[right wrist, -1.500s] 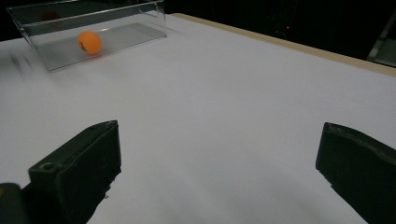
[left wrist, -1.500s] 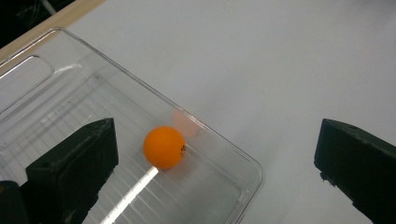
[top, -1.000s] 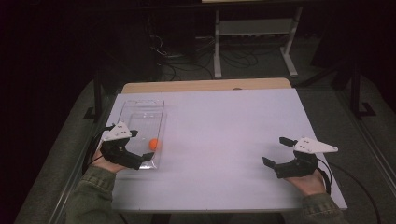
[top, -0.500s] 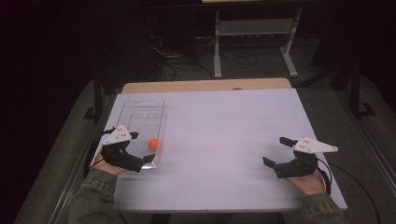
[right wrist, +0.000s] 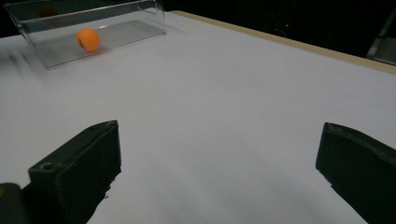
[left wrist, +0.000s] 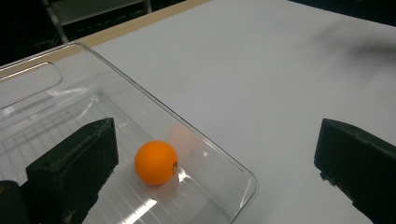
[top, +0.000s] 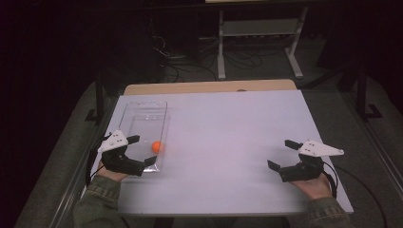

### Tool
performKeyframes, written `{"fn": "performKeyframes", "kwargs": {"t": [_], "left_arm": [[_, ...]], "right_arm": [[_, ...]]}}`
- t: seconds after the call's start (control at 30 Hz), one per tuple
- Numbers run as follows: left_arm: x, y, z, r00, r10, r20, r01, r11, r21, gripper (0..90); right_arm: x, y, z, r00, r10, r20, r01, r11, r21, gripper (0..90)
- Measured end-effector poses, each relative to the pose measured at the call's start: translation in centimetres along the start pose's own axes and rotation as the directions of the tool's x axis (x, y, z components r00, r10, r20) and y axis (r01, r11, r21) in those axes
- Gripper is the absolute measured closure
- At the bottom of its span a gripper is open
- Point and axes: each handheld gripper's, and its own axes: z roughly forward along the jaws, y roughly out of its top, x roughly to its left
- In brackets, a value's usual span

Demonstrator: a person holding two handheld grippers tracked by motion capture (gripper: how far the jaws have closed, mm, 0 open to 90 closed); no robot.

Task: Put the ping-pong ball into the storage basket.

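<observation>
A: Start at our jaws. On the left gripper they stand wide apart with nothing between them: one is inside the clear plastic rectangular tray, the other outside over the white tabletop, so the tray's long wall runs between them.

B: And the small orange ball lies on the tray floor, just beside the inner jaw, near the tray's corner and close to that wall.

A: We'd judge it light, hard and smooth (a table-tennis ball, by the look of it), so it'll roll or squirt out if we pinch it off-centre. Better to take it across its middle.

B: With both jaws inside the tray, then. As we stand, the wall is in the way, and the tray itself looks light enough to slide if we nudge it.

A: The right gripper is also wide and empty, resting low over bare table, well apart from the tray.

B: Beyond the table's far edge we see cables on the floor and a metal stand.
</observation>
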Motion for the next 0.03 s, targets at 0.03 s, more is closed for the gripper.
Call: {"fn": "performKeyframes", "kwargs": {"t": [0.03], "left_arm": [[0.03, -0.13, -0.04, 1.0000, -0.004, -0.004, 0.004, 1.0000, -0.004, 0.0]], "right_arm": [[0.02, 0.00, 0.03, 1.0000, -0.002, -0.001, 0.002, 1.000, 0.001, 0.0]]}}
